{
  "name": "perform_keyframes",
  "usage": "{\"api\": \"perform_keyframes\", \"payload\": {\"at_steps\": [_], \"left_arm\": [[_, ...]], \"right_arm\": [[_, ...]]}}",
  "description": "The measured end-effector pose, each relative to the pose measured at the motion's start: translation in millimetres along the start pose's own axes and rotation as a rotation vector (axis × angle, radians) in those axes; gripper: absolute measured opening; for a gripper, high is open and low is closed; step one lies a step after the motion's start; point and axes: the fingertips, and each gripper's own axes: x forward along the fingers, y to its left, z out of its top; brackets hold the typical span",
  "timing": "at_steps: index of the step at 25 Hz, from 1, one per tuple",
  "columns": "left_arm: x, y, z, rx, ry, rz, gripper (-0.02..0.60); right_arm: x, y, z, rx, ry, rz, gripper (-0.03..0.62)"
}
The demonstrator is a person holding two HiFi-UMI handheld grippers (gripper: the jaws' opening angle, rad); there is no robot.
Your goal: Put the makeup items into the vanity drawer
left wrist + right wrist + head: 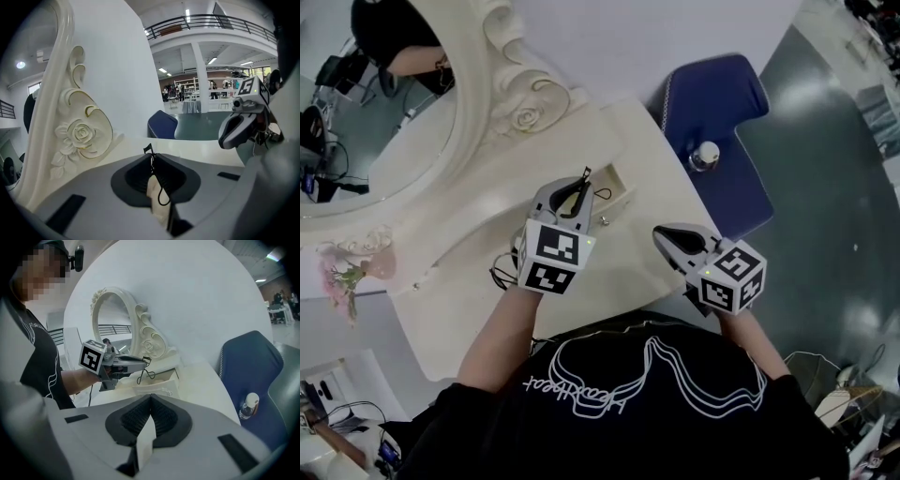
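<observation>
On the white vanity top point(478, 281) the small drawer point(619, 199) stands pulled open, also in the right gripper view point(157, 383). My left gripper point(584, 180) hovers just above it, shut on a thin black wire-like makeup tool point(600, 194) whose loop hangs from the jaws point(161, 197). From the right gripper view that tool point(146, 370) dangles over the drawer below the left gripper point(140, 360). My right gripper point(661, 232) is at the table's right front edge, shut with nothing between its fingers point(150, 397). It also shows in the left gripper view point(236, 131). The drawer's contents are hidden.
An ornate white oval mirror point(384, 112) with a carved rose frame point(79, 136) stands behind the drawer. A blue chair point(722, 131) with a water bottle point(705, 155) stands to the right. Pink flowers point(347, 277) and a black cable point(502, 274) lie at the left.
</observation>
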Motion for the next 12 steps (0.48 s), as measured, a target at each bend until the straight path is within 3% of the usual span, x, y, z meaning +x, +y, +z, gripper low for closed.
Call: {"api": "perform_keyframes", "payload": {"at_steps": [12], "left_arm": [[25,-12,-30,0.045,0.09,-0.056,0.033]], "right_arm": [[6,-11,-9,0.039,0.016,-0.008,0.006]]}}
